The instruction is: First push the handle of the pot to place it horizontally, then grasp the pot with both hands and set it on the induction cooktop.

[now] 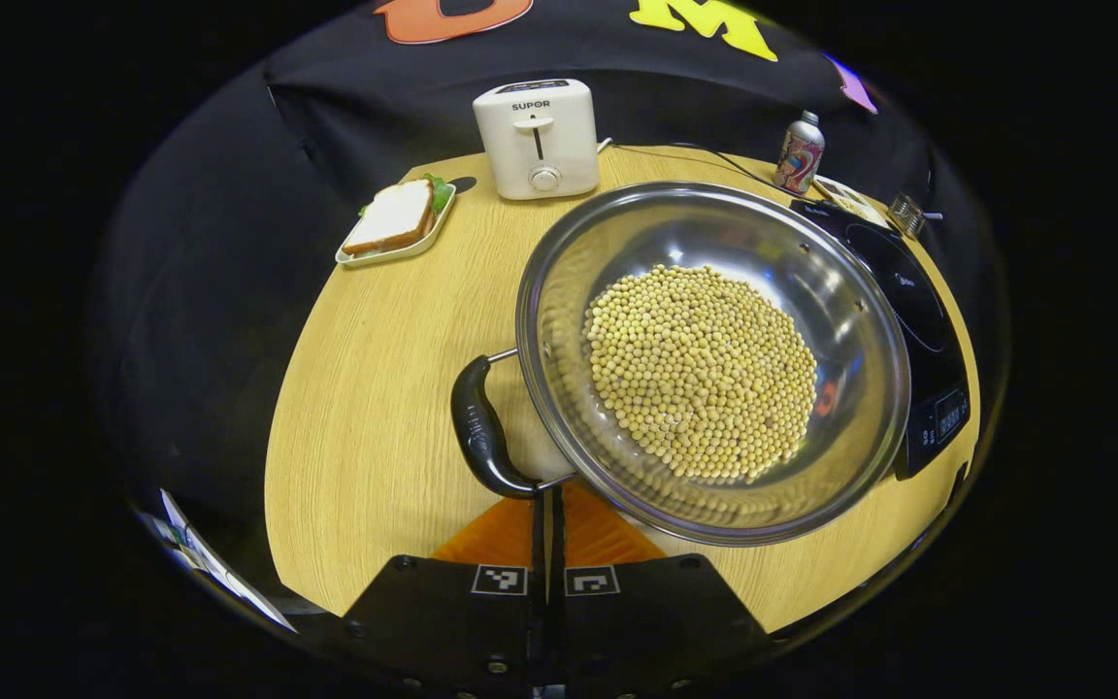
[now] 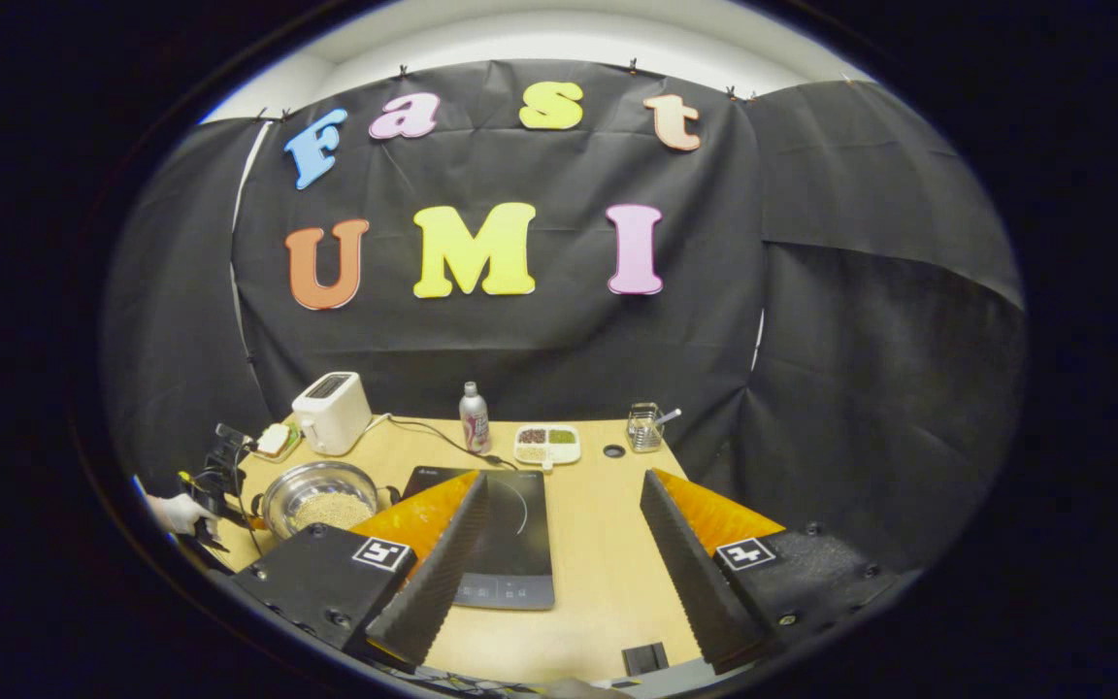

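Observation:
A steel pot (image 1: 714, 359) holding several yellow beans sits on the wooden table (image 1: 375, 388), left of the black induction cooktop (image 1: 908, 301). The pot's black side handle (image 1: 479, 427) points toward me in the left gripper view. My left gripper (image 1: 547, 500) is shut, with its tip against the handle's lower end and nothing between the fingers. In the right gripper view my right gripper (image 2: 564, 478) hangs wide open above the cooktop (image 2: 510, 544), with the pot (image 2: 321, 500) off to its left. There a gloved hand (image 2: 176, 513) holds the left gripper (image 2: 217, 471) beside the pot.
At the back stand a white toaster (image 1: 538, 136), a sandwich on a tray (image 1: 394, 218) and a small bottle (image 1: 799, 153). A divided dish of grains (image 2: 546, 442) and a small wire basket (image 2: 646, 427) sit behind the cooktop. A cable (image 2: 423, 432) runs across the table's back.

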`<state>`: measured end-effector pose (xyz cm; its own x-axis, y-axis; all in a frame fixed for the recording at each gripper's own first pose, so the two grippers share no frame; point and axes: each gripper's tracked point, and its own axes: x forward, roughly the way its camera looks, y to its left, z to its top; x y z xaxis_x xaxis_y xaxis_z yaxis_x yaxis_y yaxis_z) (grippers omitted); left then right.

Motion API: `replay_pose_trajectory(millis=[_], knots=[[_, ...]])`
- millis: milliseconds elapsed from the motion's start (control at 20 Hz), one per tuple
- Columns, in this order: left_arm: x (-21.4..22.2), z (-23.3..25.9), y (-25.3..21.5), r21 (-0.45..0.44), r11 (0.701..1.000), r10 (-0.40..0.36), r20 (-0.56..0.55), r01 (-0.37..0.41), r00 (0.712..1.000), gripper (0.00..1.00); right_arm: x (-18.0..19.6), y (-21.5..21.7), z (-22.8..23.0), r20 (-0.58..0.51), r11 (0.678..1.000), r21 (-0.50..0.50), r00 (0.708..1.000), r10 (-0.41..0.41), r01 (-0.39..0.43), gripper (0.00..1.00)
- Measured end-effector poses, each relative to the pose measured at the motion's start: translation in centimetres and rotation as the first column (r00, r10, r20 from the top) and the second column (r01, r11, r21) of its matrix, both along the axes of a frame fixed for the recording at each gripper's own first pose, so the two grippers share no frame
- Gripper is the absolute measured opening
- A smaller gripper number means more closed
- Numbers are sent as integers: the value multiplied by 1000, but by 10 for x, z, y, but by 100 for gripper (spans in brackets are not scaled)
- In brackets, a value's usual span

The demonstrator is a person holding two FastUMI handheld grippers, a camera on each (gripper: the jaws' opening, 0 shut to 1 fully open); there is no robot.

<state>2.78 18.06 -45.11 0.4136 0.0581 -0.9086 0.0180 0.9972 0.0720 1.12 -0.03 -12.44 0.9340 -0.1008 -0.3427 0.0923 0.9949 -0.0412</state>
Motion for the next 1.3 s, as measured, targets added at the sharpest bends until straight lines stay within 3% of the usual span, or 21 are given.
replay_pose_trajectory(millis=[150, 200, 250, 300, 350, 950, 1300], knots=[[8, -1, 7, 3, 1000, 13, 1, -13, 1000, 0, 2, 1, 0, -1, 1000, -9, 1000, -1, 1, 100], [11, 0, 9, 5, 1000, 16, 4, -16, 1000, 10, 3, 1, 0, -3, 1000, -11, 1000, -3, 3, 100], [13, -1, 11, 3, 1000, 20, 1, -20, 1000, 0, 3, 1, 0, -4, 1000, -13, 1000, -4, 4, 100], [15, 0, 12, 0, 1000, 23, 1, -23, 1000, 10, 3, 1, -1, -7, 1000, -16, 1000, -6, 6, 100], [17, 0, 14, 0, 1000, 26, 1, -26, 1000, 0, 4, 0, -3, -12, 1000, -20, 1000, -9, 9, 100], [47, -1, 30, 17, 999, 49, 3, -49, 999, 0, 11, 11, 0, -28, 999, -52, 1000, -10, 8, 97], [40, 1, 40, 38, 997, 68, 31, -69, 997, 0, 10, 20, -3, -40, 998, -54, 999, 22, -24, 97]])
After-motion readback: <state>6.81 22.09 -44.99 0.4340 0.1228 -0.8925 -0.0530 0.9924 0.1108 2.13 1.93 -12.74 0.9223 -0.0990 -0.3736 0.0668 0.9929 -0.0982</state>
